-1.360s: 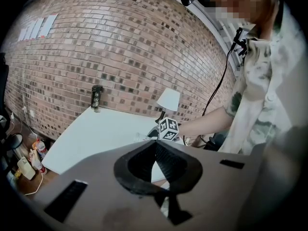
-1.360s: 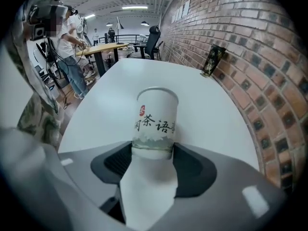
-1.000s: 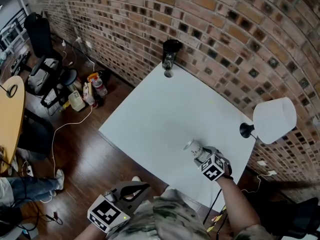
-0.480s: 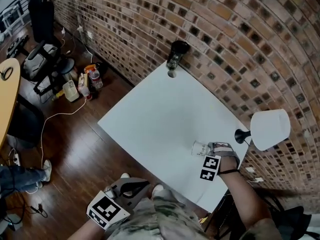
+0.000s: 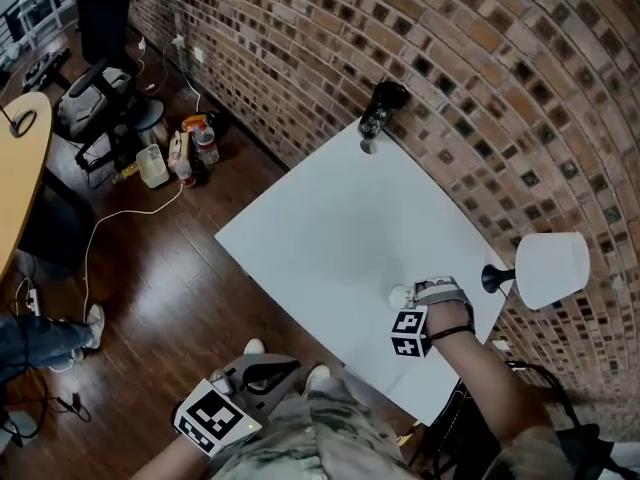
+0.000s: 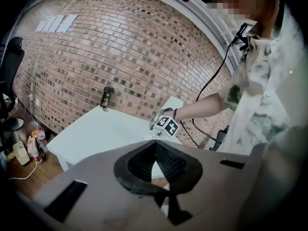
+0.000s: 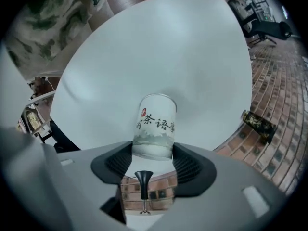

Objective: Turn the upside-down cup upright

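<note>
A white paper cup (image 7: 156,126) with dark printed characters is clamped at one end between the pads of my right gripper (image 7: 153,151). Its other end points out over the white table (image 7: 159,47). In the head view the cup (image 5: 401,294) peeks out just left of the right gripper (image 5: 408,301), near the table's (image 5: 330,218) near right part, mostly hidden by the hand and marker cube. My left gripper (image 5: 262,376) hangs low in front of the table's near edge, off the tabletop. In its own view the left gripper (image 6: 154,147) shows its jaw tips meeting with nothing between them.
A dark can (image 5: 381,107) stands at the table's far corner by the brick wall. A black lamp with a white shade (image 5: 552,267) stands at the right edge. Bottles (image 5: 189,151), bags and a chair (image 5: 108,18) crowd the wooden floor at the left.
My right wrist has rolled over with the cup, which no longer sticks out sideways to the left and now sits tucked under the hand. The left gripper has shifted slightly.
</note>
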### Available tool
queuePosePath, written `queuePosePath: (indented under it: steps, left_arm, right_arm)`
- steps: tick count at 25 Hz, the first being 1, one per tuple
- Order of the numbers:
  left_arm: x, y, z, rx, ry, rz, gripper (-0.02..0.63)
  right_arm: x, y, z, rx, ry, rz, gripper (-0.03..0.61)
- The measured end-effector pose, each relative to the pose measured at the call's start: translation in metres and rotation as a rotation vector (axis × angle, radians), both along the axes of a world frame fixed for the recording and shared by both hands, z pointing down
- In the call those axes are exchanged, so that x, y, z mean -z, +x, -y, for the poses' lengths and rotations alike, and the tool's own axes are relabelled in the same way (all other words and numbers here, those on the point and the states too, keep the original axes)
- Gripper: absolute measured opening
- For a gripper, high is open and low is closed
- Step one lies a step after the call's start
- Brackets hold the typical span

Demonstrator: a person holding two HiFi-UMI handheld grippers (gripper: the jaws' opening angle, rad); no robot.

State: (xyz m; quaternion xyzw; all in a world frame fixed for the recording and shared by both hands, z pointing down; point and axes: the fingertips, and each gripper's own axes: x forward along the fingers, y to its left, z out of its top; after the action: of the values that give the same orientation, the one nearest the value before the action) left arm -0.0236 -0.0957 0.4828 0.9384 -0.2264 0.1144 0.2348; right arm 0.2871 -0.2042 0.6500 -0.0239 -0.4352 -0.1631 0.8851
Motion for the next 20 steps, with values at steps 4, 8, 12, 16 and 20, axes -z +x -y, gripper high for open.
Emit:
queuePosePath:
  steps: [4,8,12,16,20]
  left_arm:
    - [0.001,-0.009,0.001,-0.007,-0.017,-0.002,0.006]
    - [-0.002,-0.017,0.0,-0.024,-0.026,0.0,0.006]
    - [-0.005,-0.026,-0.002,-0.046,-0.034,0.005,0.006]
    - [-0.009,-0.035,-0.003,-0.07,-0.017,0.012,0.006]
    - [-0.013,-0.041,-0.004,-0.078,-0.025,0.02,0.006]
  right_arm:
    - [-0.001,-0.02,-0.002,-0.001,-0.014,0.027,0.262]
    - [-0.006,-0.033,-0.001,-0.067,-0.02,0.137,0.264]
    - [-0.008,-0.037,0.002,-0.137,-0.034,0.222,0.268]
    - [-0.006,-0.039,0.007,-0.236,-0.02,0.313,0.301]
    - [0.0,-0.035,0.007,-0.331,0.015,0.386,0.324]
